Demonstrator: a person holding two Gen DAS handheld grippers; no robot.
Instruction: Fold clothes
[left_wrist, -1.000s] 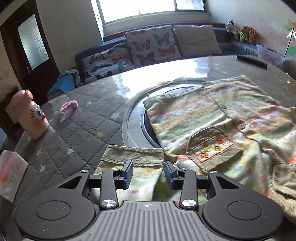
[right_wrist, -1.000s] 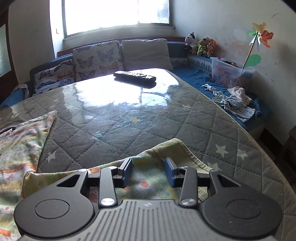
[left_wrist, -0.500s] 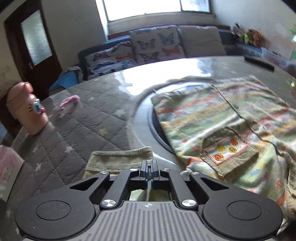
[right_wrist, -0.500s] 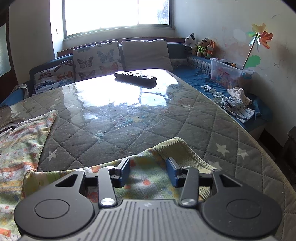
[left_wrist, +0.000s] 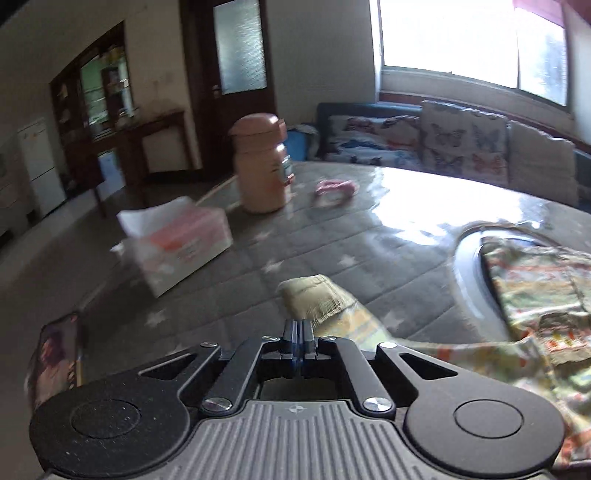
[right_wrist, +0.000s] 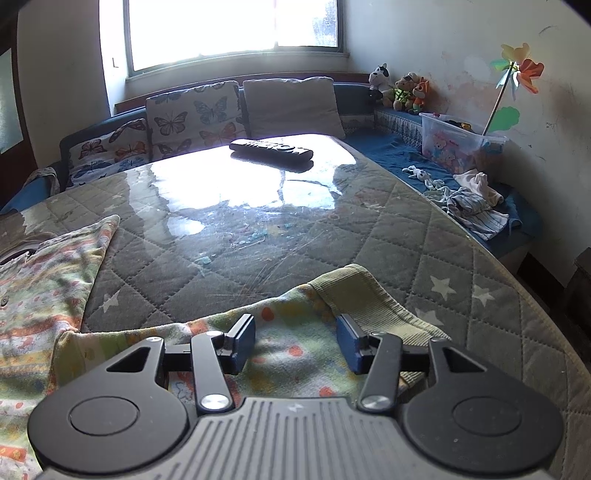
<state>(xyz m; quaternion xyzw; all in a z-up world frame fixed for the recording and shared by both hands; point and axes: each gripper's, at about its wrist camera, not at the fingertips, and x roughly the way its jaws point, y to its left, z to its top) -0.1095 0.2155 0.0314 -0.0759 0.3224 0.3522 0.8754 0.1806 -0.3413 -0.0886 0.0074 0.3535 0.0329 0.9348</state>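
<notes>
Left tongs (left_wrist: 299, 341) clamped on olive ribbed cuff (left_wrist: 314, 297) of patterned knit cardigan (right_wrist: 48, 295); right tongs (right_wrist: 295, 341) wide open over other sleeve, gripping nothing.

No words, brand names or numbers can be read anywhere. The tissue box (left_wrist: 177, 243) on the surface carries pink print too blurred to make out, and the label on the pink bottle (left_wrist: 263, 162) behind that box is equally unreadable.

Left tongs (left_wrist: 299, 345) pressed together, right tongs (right_wrist: 295, 341) spread wide.
</notes>
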